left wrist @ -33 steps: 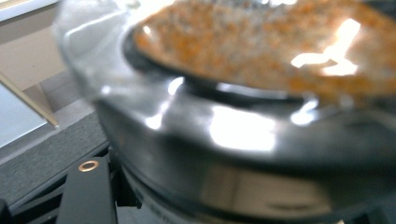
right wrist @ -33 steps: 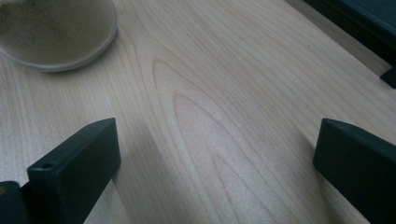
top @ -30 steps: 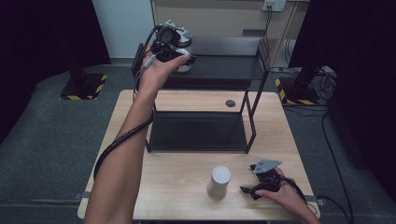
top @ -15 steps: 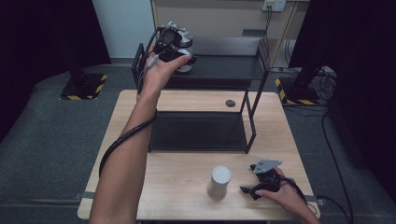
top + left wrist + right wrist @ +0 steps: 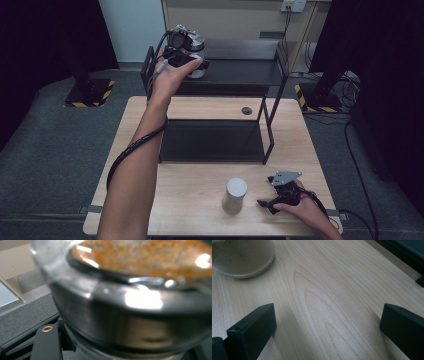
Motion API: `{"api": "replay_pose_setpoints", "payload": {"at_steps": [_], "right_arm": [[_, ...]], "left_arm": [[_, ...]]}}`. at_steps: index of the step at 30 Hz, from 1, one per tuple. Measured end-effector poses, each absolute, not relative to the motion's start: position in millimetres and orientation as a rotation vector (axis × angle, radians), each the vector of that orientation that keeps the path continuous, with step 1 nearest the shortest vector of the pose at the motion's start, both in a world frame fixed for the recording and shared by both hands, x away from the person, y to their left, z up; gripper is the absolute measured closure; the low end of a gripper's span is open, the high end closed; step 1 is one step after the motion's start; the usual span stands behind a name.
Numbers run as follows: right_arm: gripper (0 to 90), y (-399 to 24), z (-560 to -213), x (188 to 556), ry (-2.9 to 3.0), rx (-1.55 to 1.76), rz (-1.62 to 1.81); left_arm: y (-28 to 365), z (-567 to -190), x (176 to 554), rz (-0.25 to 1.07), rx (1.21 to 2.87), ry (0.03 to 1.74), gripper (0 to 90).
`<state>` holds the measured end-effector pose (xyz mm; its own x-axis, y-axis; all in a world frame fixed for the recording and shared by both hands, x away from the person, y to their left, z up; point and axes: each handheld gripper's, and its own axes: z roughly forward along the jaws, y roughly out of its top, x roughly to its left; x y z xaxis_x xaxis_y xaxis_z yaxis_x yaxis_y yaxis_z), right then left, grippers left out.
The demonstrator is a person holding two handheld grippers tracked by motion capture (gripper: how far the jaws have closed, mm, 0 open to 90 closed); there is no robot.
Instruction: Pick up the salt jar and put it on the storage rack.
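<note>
The left gripper (image 5: 187, 50) is raised at the far left of the scene, over the top shelf of a black metal rack (image 5: 235, 75) that stands across the far half of the wooden table (image 5: 190, 200). Its jaws are clamped on a glass jar (image 5: 196, 59) with a shiny metal band around it; in the left gripper view the jar (image 5: 130, 302) sits right up against the lens, blurred, with an orange speckled surface above the band. Whether the jar rests on the shelf or hangs just above it cannot be told. The person's left forearm (image 5: 135, 165) stretches from the near edge up to the rack, a black cable coiling around it.

The right gripper (image 5: 267, 202) lies low on the near right of the table, its jaws spread wide with bare wood between them, as the right gripper view shows. A pale cylindrical cup (image 5: 234, 195) stands just to its left, near but apart; the same cup's round base (image 5: 242, 257) appears at the upper left of the right gripper view.

The rack's lower shelf (image 5: 212, 140) is a dark panel on the table, and its right front leg (image 5: 272, 120) stands between that panel and the right gripper. A small dark round disc (image 5: 246, 110) lies on the table at the far side, beneath the top shelf.
</note>
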<state>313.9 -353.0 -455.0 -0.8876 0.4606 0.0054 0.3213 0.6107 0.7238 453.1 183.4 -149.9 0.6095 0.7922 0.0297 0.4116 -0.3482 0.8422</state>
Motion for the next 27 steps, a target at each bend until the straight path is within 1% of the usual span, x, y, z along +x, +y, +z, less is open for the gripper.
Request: {"api": "replay_pose_setpoints", "payload": {"at_steps": [5, 9, 10, 11, 14, 16, 17, 20, 27], "right_arm": [[1.7, -353, -455, 314, 2.653, 0.651, 1.138], [1.7, -353, -455, 314, 2.653, 0.651, 1.138], [1.7, -353, -455, 314, 2.653, 0.651, 1.138], [1.7, -353, -455, 314, 2.653, 0.651, 1.138], [1.7, -353, -455, 314, 2.653, 0.651, 1.138], [1.7, -353, -455, 314, 2.653, 0.651, 1.138], [1.7, -353, -455, 314, 2.653, 0.651, 1.139], [1.7, -353, -455, 314, 2.652, 0.650, 1.139], [1.8, -353, -455, 313, 2.651, 0.654, 1.140]], "left_arm": [[182, -150, 452, 0.565, 1.973, 0.959, 29.6], [181, -152, 449, 0.594, 1.986, 0.936, 28.6], [178, -153, 446, 0.624, 1.993, 0.932, 21.9], [179, -154, 444, 0.628, 1.983, 0.931, 19.4], [184, -153, 440, 0.619, 1.973, 0.922, 14.2], [184, -152, 438, 0.623, 1.983, 0.911, 12.5], [181, -152, 431, 0.663, 1.985, 0.907, 11.1], [184, -150, 425, 0.661, 1.978, 0.897, 9.8], [188, -144, 413, 0.690, 1.969, 0.884, 9.8]]}}
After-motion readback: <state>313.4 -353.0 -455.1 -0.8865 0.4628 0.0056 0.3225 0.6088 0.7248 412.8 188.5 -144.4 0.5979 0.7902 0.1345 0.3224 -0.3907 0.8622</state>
